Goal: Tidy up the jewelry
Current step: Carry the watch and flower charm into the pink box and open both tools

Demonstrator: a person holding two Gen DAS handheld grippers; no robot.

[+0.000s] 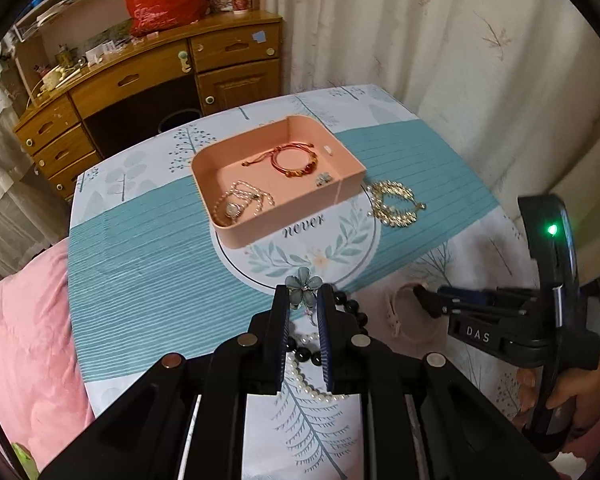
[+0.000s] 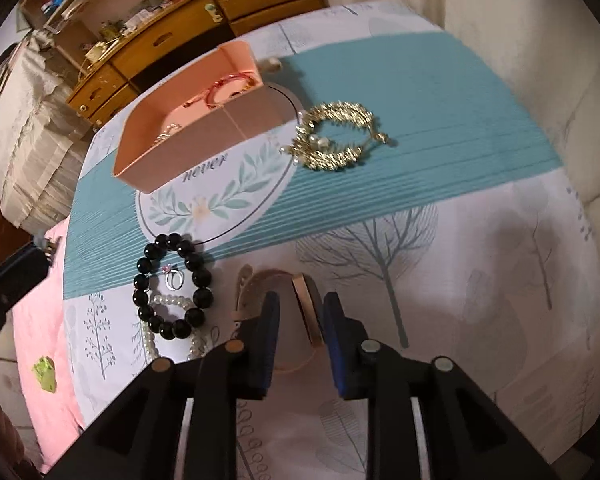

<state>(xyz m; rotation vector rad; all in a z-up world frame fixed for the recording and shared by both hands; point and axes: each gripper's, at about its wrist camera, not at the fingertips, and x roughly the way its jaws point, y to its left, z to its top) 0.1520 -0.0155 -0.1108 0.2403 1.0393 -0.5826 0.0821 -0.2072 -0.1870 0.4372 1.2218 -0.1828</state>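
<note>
My left gripper (image 1: 303,295) is shut on a blue-green flower brooch (image 1: 302,288), held above the patterned tablecloth (image 1: 140,280). Beyond it sits a pink tray (image 1: 284,222) holding a red cord bracelet (image 1: 296,160), a pearl necklace (image 1: 240,202) and a small flower piece (image 1: 323,179). My right gripper (image 2: 300,320) points down with its jaws open around the edge of a rose-gold bangle (image 2: 308,312); its pads do not press on the bangle. A black bead bracelet (image 2: 198,280), a ring (image 2: 175,280) and a pearl string (image 2: 172,302) lie left of the bangle. A gold wreath piece (image 2: 336,140) lies beside the tray.
A wooden desk with drawers (image 1: 140,80) and a red bag (image 1: 160,0) stand behind the table. A curtain (image 1: 420,40) hangs at the right. A pink blanket (image 1: 28,340) borders the table's left edge, with a green scrap (image 2: 44,372) on it.
</note>
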